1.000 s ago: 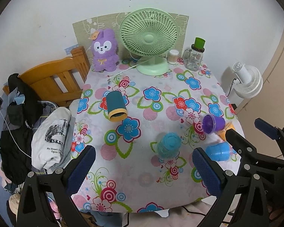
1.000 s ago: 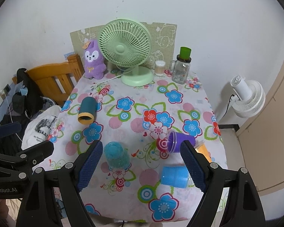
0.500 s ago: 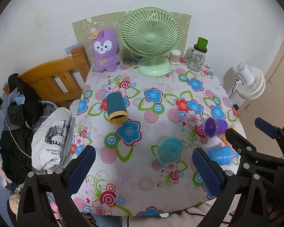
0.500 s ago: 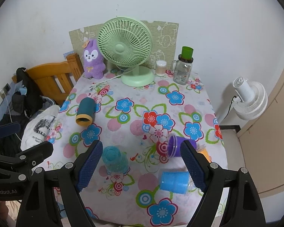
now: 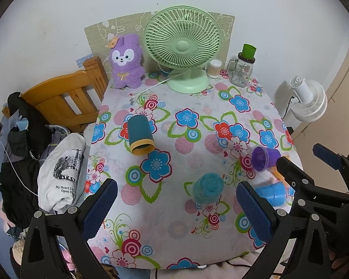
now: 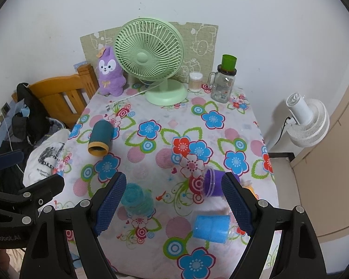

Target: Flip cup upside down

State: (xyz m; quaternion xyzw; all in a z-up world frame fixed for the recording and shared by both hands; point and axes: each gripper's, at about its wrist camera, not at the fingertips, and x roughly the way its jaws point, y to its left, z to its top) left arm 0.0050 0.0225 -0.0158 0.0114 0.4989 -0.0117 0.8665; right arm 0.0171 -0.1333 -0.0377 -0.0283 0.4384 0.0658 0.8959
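Several cups are on the floral tablecloth. A dark teal cup with a yellow rim lies on its side at the left. A light teal ribbed cup stands near the front. A purple cup and a blue cup lie on their sides at the right. My left gripper and right gripper are open and empty, above the table's front edge.
A green desk fan, a purple plush toy, a small jar and a glass jug with green lid stand at the back. A wooden chair with clothes is at the left, a white fan at the right.
Both grippers have pulled back and risen slightly, so the table looks a little farther and more of the front edge shows. The cups have not moved.
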